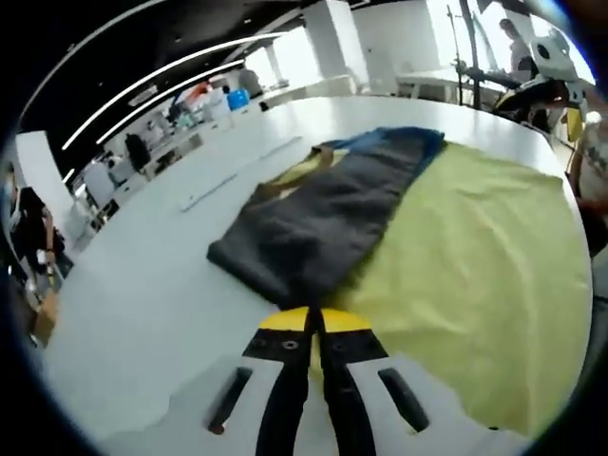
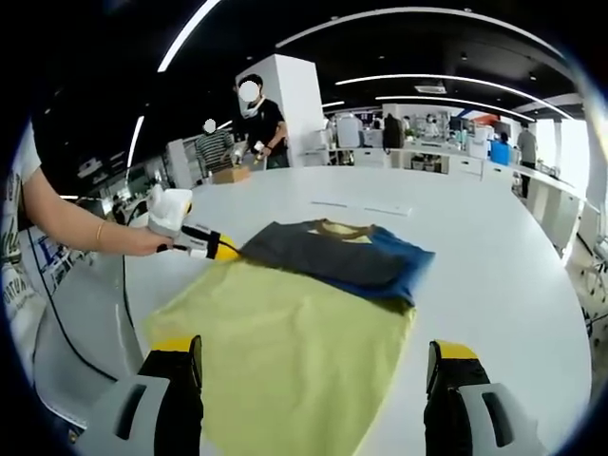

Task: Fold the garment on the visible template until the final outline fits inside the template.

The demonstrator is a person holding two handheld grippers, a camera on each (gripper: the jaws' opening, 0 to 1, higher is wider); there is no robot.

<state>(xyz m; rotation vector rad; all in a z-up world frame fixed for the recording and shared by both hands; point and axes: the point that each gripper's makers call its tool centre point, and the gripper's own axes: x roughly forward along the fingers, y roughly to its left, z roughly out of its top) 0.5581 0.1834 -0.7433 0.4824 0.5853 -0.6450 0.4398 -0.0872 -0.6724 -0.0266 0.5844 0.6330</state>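
In the left gripper view the left gripper [image 1: 314, 328] has its two yellow-tipped jaws pressed together with nothing between them, and it hangs above the near border of the yellow-green template [image 1: 475, 275], close to the corner of the folded garment [image 1: 318, 223]. The same left gripper [image 2: 220, 251] can be seen from the right gripper view, held by a person's hand [image 2: 142, 242], with its tip at the far left corner of the template [image 2: 285, 351], just beside the garment [image 2: 347, 256]; whether it touches the cloth I cannot tell. The right gripper [image 2: 318, 366] is released, its jaws standing wide apart over the near part of the template and holding nothing. The garment is a dark grey piece with blue sleeves and a tan collar, folded into a narrow shape, and it lies on the far end of the template, with one blue edge reaching about to the border of the template. The template is spread flat on a big white table [image 2: 475, 228]. Behind the table there are more white tables, a white pillar [image 2: 294, 104] and some people standing [image 2: 261, 123].
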